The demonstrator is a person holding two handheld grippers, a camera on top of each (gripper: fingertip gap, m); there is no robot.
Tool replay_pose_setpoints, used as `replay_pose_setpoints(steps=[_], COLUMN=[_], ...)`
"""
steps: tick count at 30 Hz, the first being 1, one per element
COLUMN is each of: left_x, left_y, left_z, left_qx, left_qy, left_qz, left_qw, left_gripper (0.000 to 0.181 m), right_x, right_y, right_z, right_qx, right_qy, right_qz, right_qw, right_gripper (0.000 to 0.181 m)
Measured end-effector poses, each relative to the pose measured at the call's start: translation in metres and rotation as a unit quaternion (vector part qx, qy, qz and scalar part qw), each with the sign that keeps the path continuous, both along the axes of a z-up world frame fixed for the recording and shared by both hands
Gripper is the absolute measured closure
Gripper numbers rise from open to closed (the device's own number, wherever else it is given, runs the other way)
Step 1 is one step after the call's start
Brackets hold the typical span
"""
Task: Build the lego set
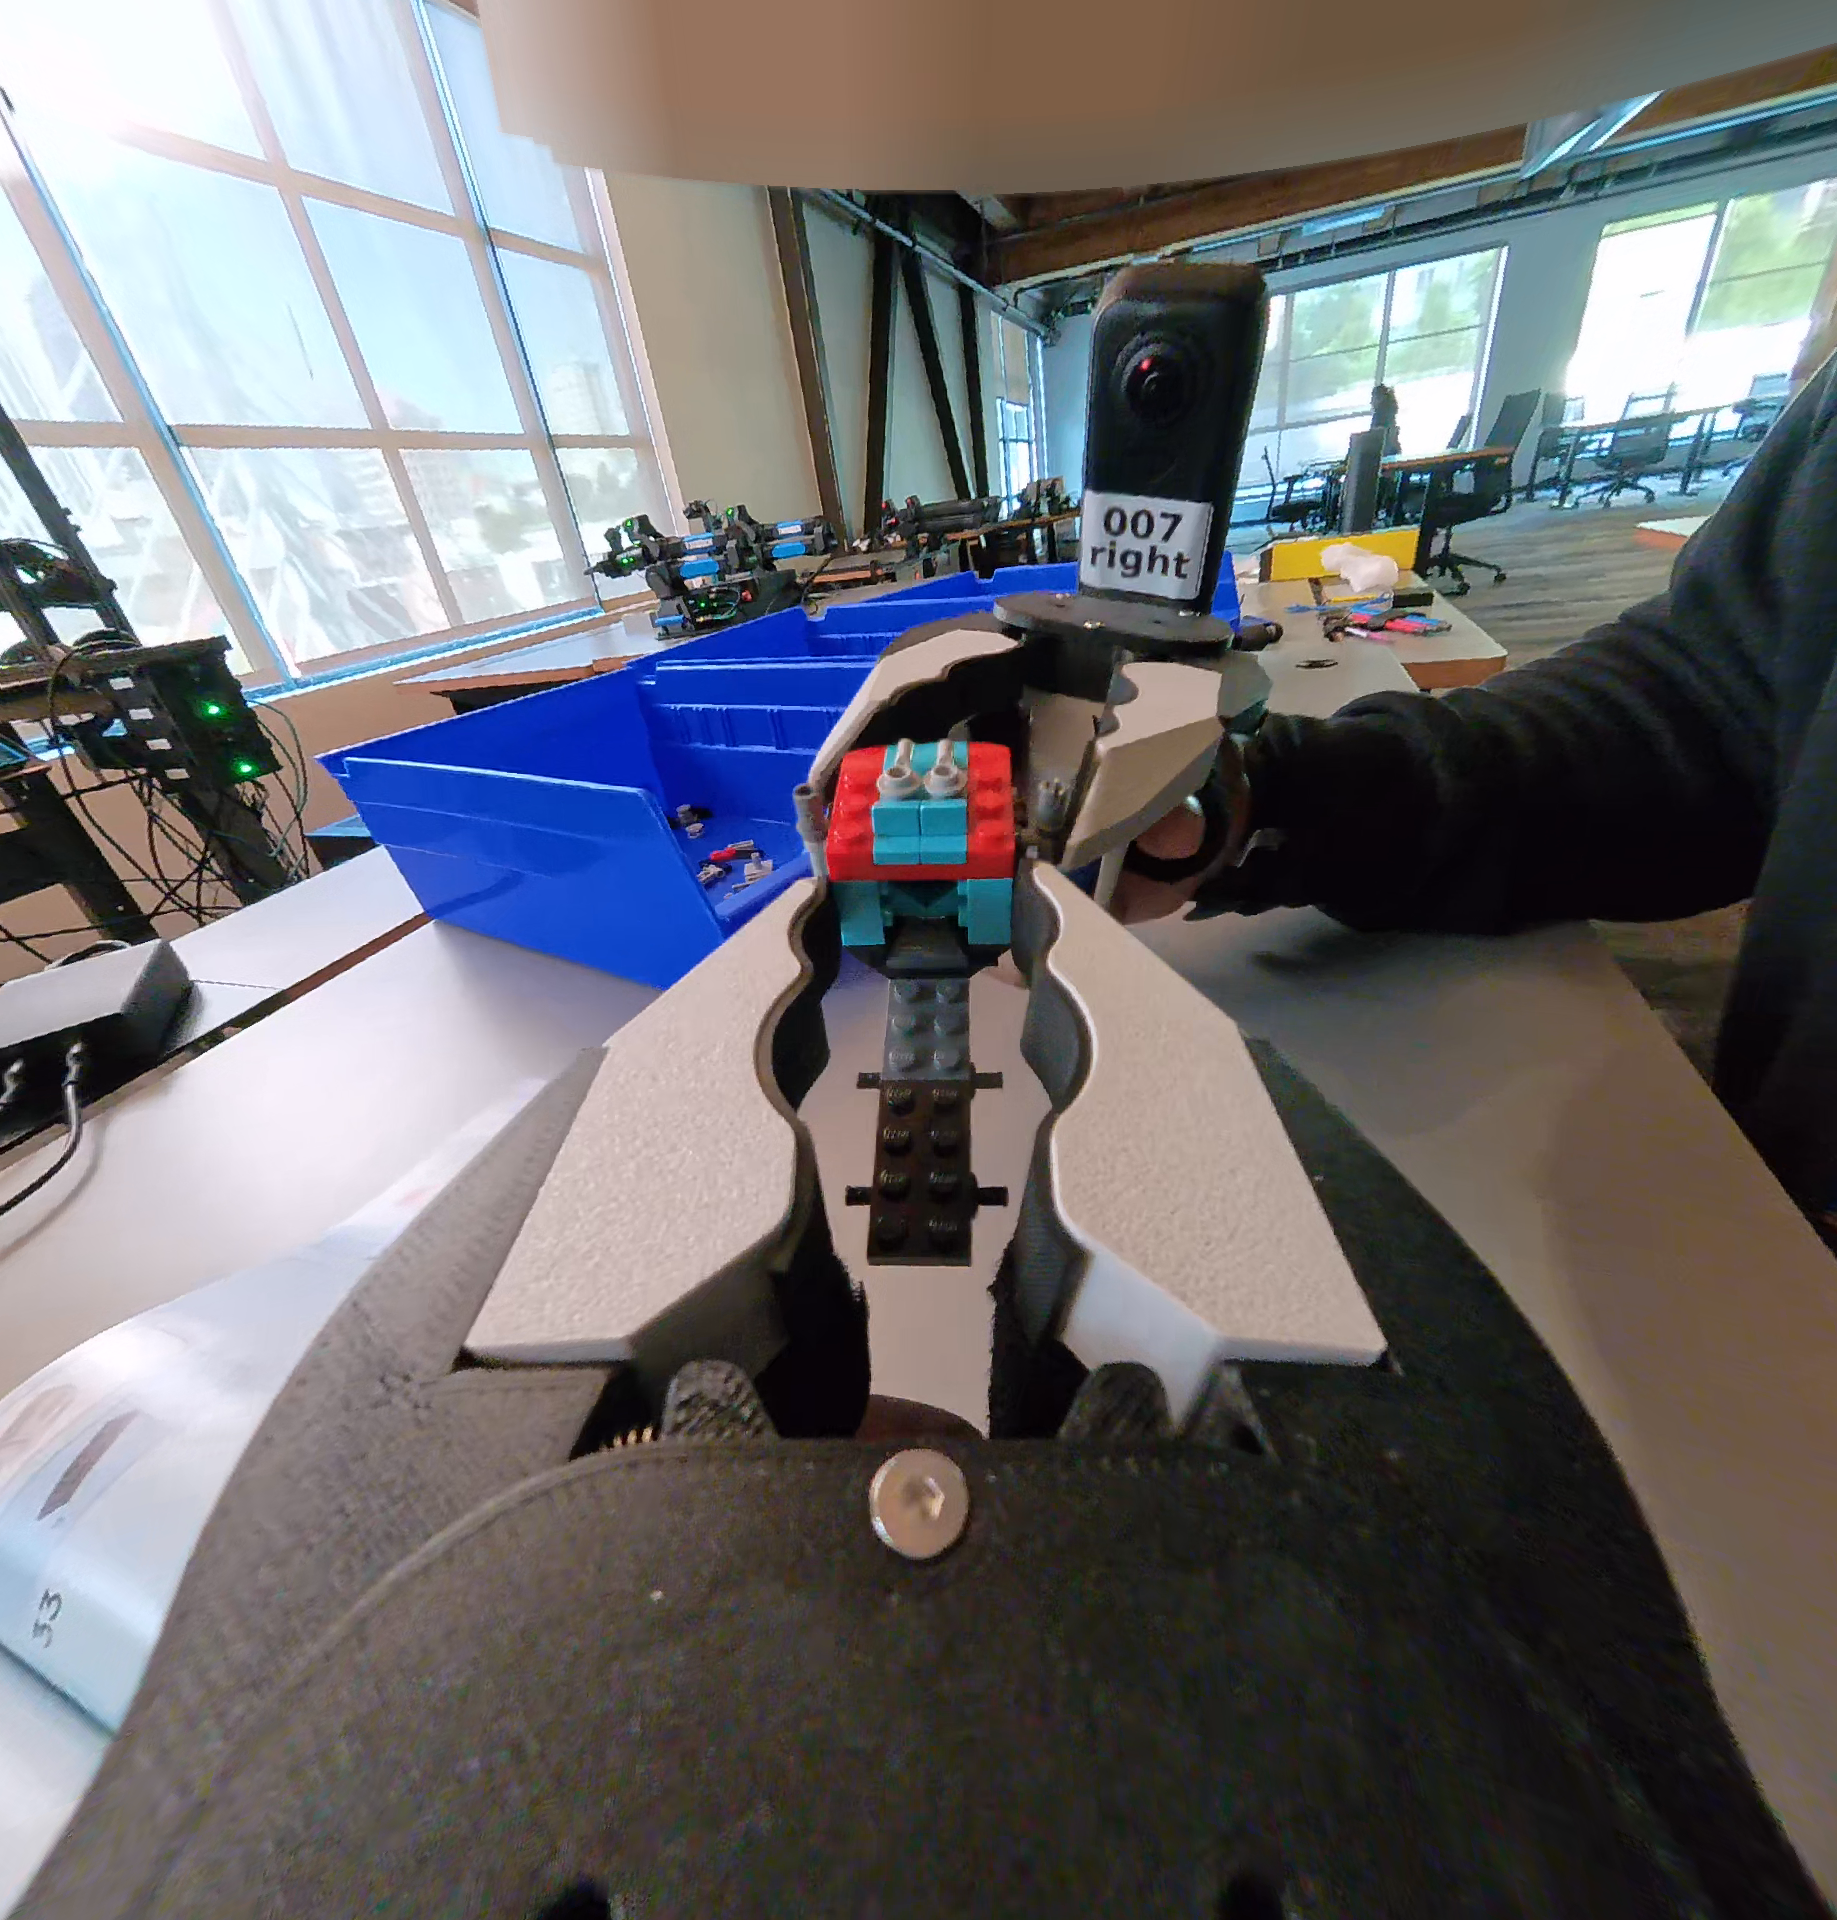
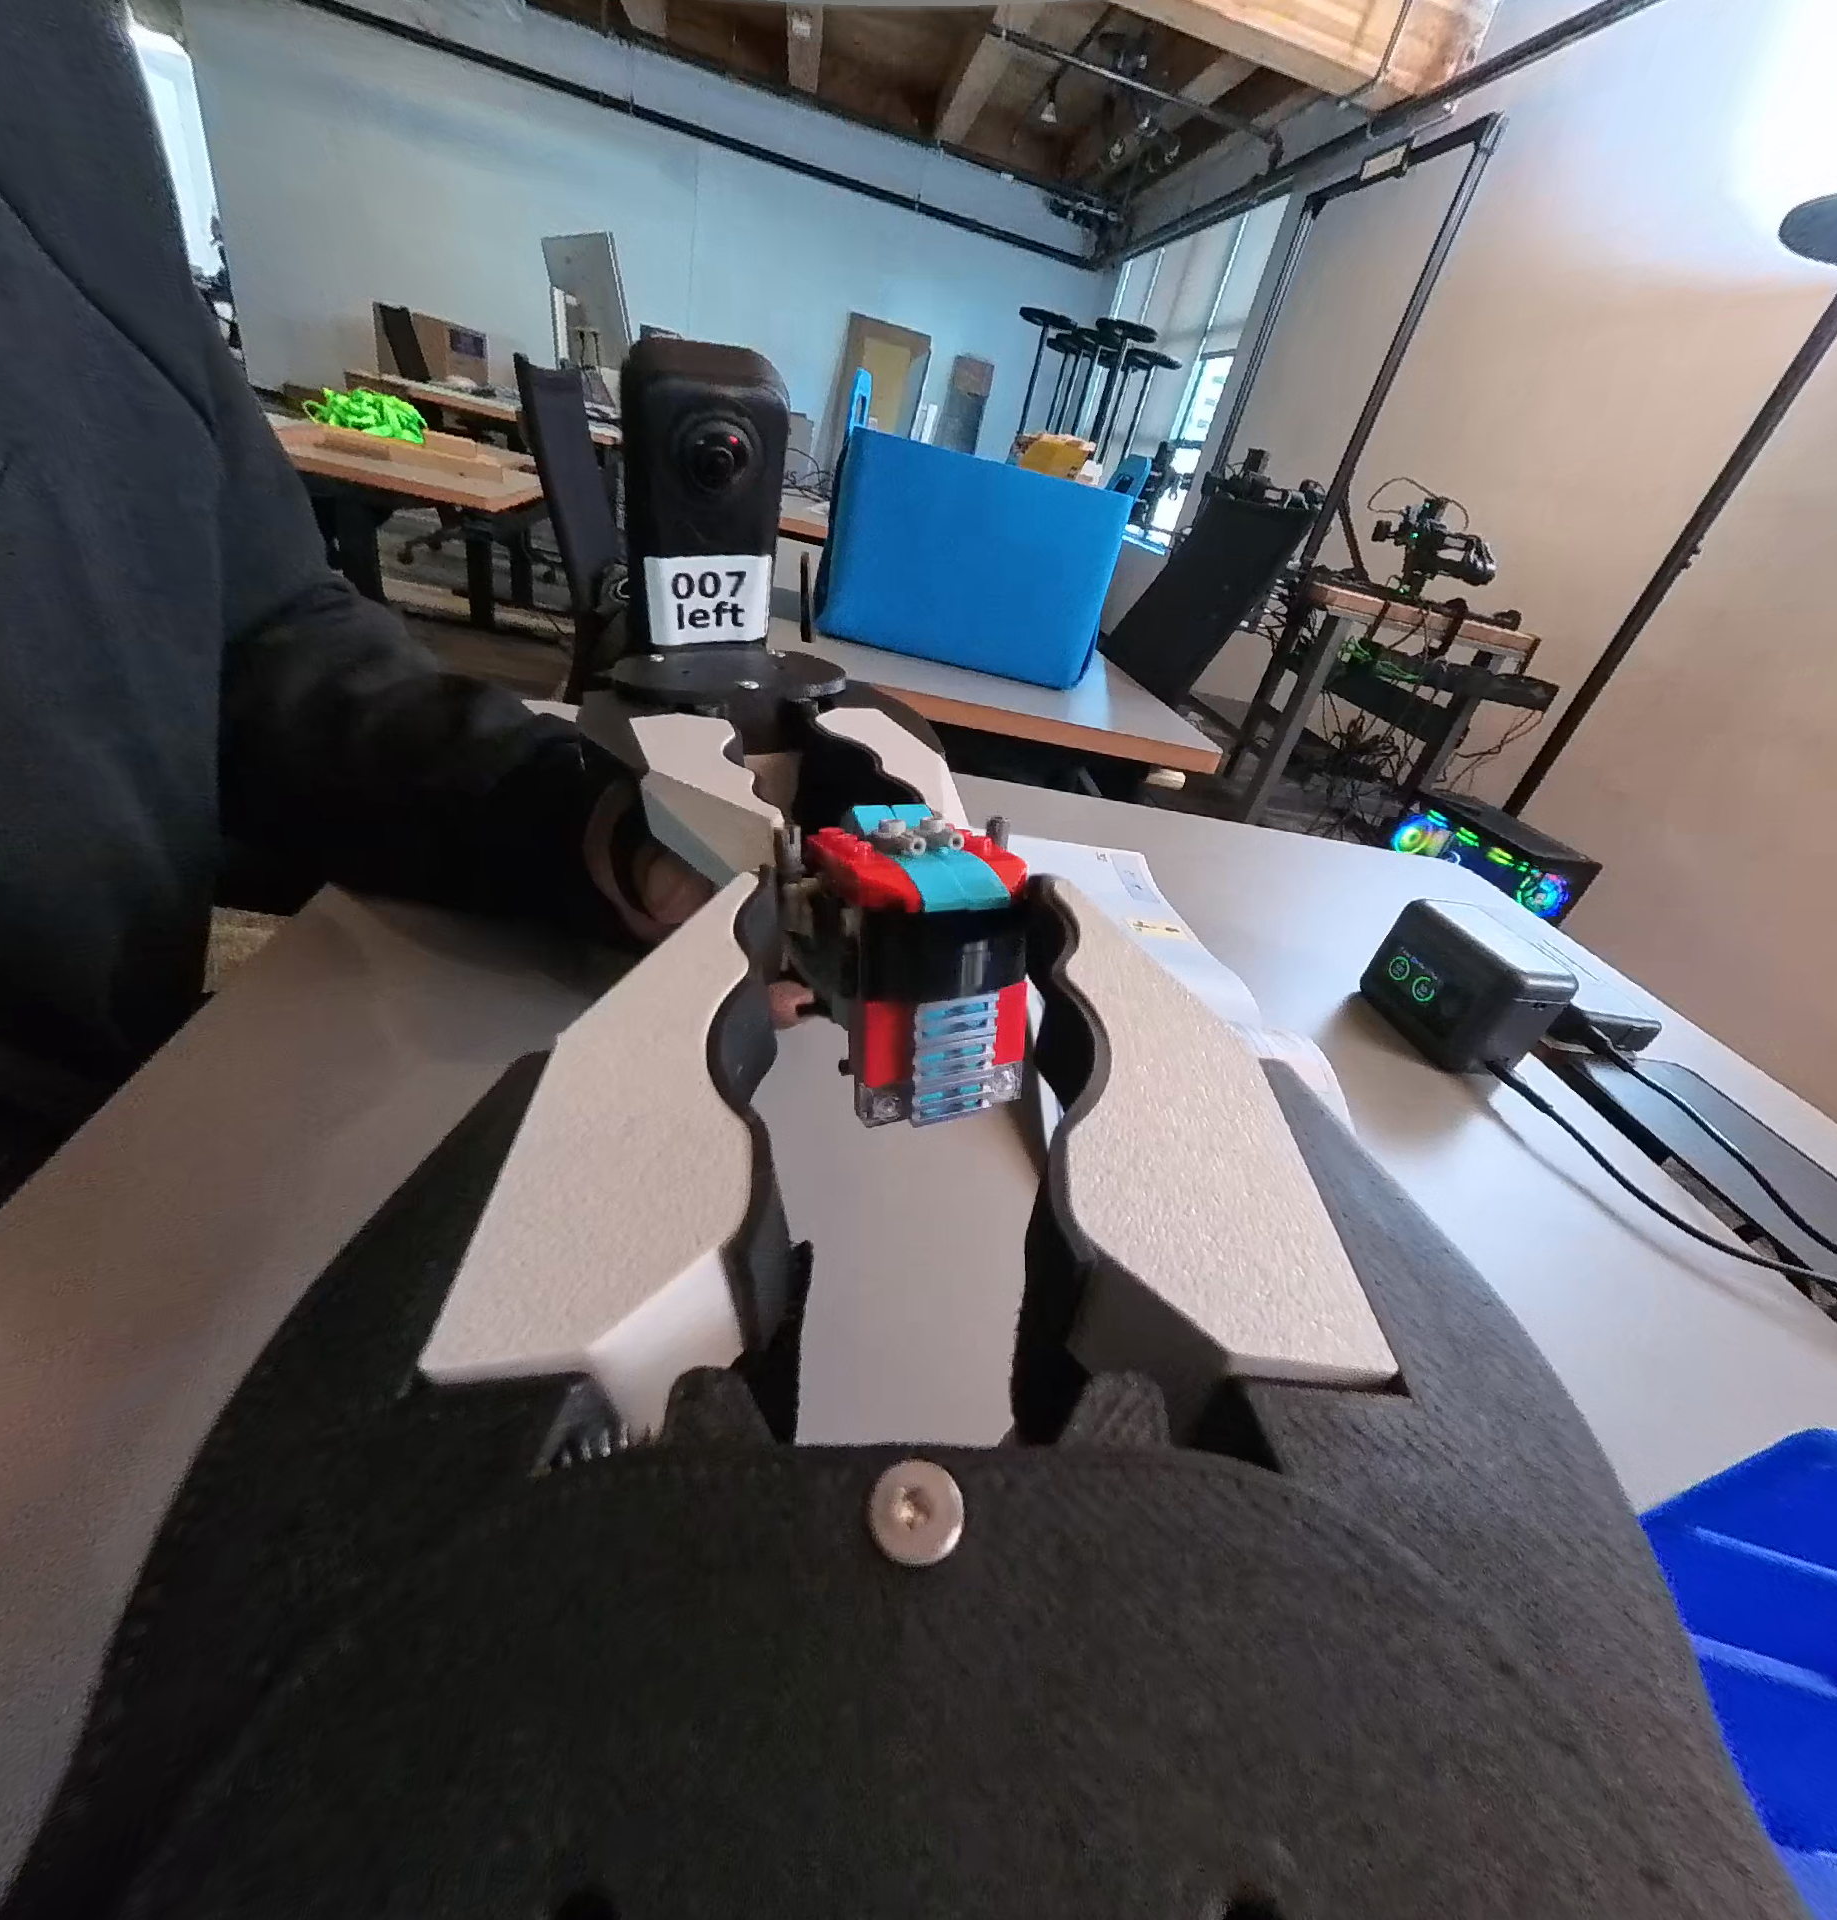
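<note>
Held above the grey table (image 1: 1413, 1091), the lego truck (image 1: 919, 894) runs lengthwise between both grippers, chassis toward the left gripper (image 1: 919, 914), grille toward the right gripper (image 2: 898, 935), each one's fingers closed on its cab, while the blue bin (image 1: 540, 831) holds loose small pieces (image 1: 732, 862).

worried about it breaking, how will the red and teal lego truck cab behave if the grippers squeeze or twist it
The lego truck cab is many small pressed-together bricks, so it is probably stiff to a squeeze but apt to pop apart under twisting. The long studded chassis sticking out behind likely gives leverage at the joint. The thin grey pipes at its corners look easiest to knock off.
</note>
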State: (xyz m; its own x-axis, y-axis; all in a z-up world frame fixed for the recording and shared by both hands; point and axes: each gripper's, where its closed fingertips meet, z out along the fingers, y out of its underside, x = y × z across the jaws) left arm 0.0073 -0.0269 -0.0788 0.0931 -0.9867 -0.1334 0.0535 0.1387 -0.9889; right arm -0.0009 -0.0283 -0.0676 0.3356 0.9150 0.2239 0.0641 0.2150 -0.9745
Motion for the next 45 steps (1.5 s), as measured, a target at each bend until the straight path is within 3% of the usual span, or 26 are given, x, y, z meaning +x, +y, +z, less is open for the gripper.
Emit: replay_pose_setpoints(steps=[26,37,45], left_x=[-0.002,0.001,0.000], left_y=[-0.003,0.010,0.012], left_z=[0.003,-0.002,0.001], left_qx=[0.040,0.030,0.021], left_qy=[-0.007,0.011,-0.002], left_qz=[0.009,0.041,0.047], left_qw=[0.999,0.999,0.999], left_gripper=[0.148,0.148,0.149], right_x=[-0.002,0.004,0.006], right_y=[-0.003,0.002,0.008], right_z=[0.004,0.005,0.004], right_qx=[-0.020,0.078,0.058], right_qy=[0.016,-0.042,-0.029], right_qz=[0.009,-0.048,-0.059], right_qw=[1.000,0.995,0.996], right_gripper=[0.134,0.130,0.136])
